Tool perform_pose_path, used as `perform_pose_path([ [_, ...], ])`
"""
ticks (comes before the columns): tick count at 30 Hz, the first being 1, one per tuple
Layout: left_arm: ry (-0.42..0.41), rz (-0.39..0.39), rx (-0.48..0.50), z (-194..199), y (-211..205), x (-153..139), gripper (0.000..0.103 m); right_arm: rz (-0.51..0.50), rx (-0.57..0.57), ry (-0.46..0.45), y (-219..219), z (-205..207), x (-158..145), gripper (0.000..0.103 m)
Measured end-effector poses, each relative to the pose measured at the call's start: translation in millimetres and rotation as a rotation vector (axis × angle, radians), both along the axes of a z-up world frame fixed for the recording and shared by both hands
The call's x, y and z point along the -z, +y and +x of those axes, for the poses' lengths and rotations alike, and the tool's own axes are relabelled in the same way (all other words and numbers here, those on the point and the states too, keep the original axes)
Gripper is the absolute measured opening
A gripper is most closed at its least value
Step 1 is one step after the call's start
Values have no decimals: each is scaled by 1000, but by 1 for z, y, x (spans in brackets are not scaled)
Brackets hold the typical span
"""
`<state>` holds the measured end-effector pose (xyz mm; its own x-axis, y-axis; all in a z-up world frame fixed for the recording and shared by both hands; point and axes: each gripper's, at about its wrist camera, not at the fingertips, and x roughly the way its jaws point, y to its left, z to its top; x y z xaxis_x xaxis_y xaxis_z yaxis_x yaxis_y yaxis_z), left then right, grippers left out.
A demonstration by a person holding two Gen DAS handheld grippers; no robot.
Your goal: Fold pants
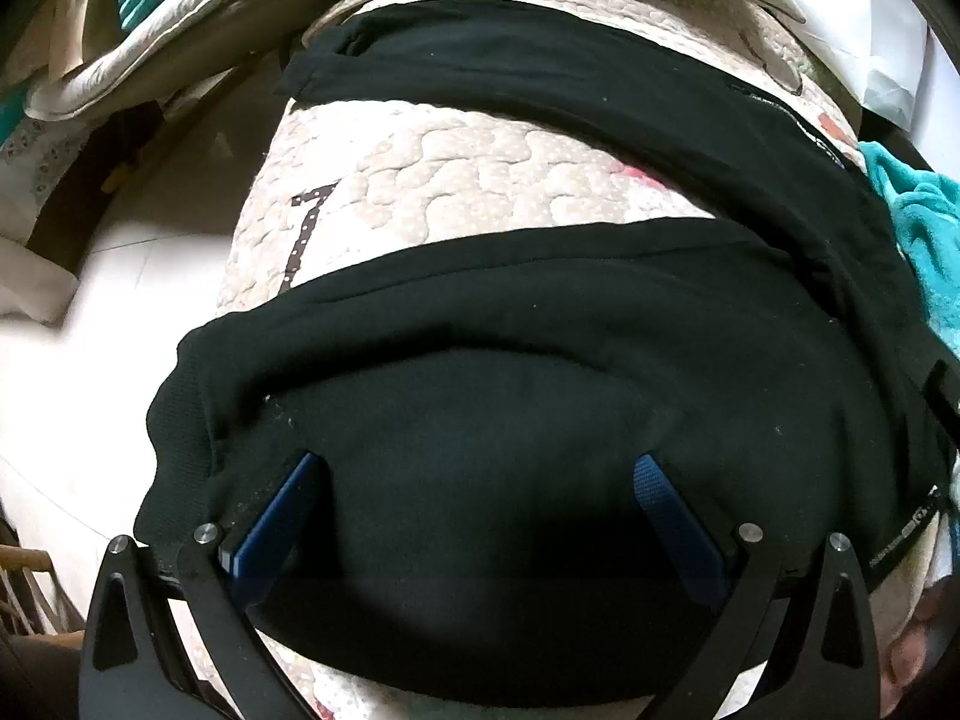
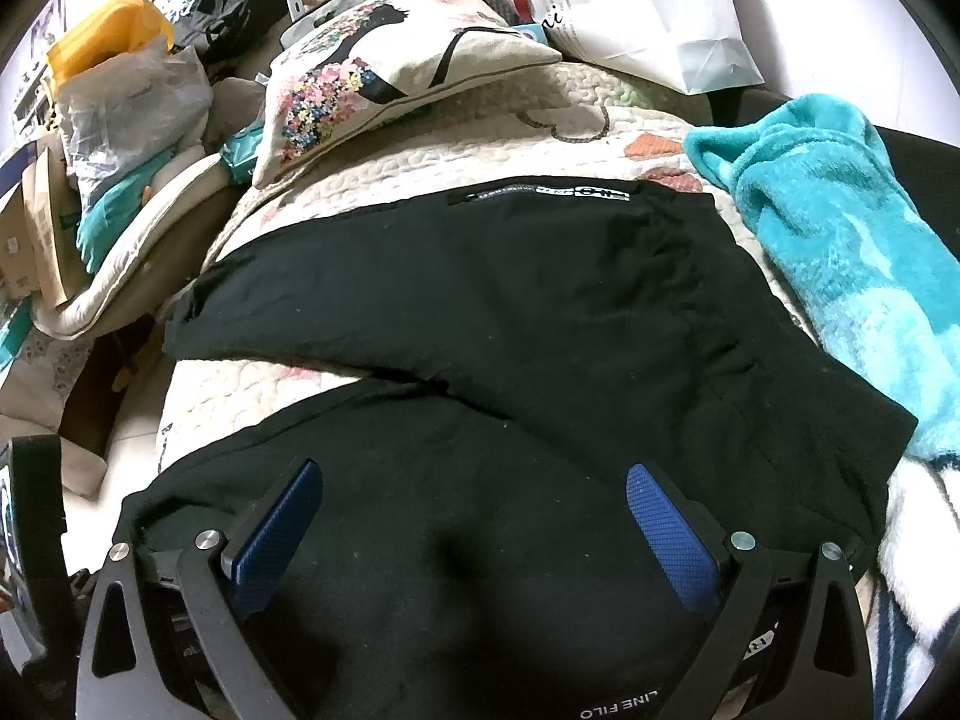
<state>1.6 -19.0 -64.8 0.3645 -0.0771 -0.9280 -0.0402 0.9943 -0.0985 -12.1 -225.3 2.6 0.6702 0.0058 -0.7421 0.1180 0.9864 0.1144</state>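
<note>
- Black pants (image 1: 540, 312) spread flat on quilted cover (image 1: 432, 180), legs splayed in a V, joined toward the right at the waist; near leg directly under and ahead of both claws, far leg well ahead.
- Left gripper (image 1: 480, 480) wide open, hovering over near leg close to its cuffed end; nothing between the blue pads (image 1: 660, 498).
- Right gripper (image 2: 474, 498) likewise wide open, empty, over near leg toward the seat of the pants (image 2: 510, 300).
- Progress, by judgement: barely begun. No fold visible; leg-on-leg fold plus lengthwise folds all left.
- Teal fleece (image 2: 840, 252) ahead-right of right claw, just beside the waistband, possibly touching; likely to snag during the fold.
- Printed cushion (image 2: 390, 72) and white bag (image 2: 660, 12) far ahead, beyond far leg.
- Clutter ahead-left, off the cover; not in the way.
</note>
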Motion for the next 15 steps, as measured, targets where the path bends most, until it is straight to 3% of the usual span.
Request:
perform_pose_path([
  [3, -42, -20, -6, -1, 3, -9, 101, -19, 5, -10, 1, 1, 1, 103],
  [5, -82, -19, 6, -4, 4, -18, 79, -45, 6, -14, 3, 2, 1, 103],
  [10, -154, -134, 6, -7, 31, -69, 52, -39, -39, 5, 2, -6, -31, 103],
  [12, -201, -169, 12, -8, 47, -93, 51, -21, -88, 19, 1, -9, -58, 103],
  [15, -262, -127, 56, 0, 63, -126, 51, 9, -193, 12, -3, -8, -103, 103],
])
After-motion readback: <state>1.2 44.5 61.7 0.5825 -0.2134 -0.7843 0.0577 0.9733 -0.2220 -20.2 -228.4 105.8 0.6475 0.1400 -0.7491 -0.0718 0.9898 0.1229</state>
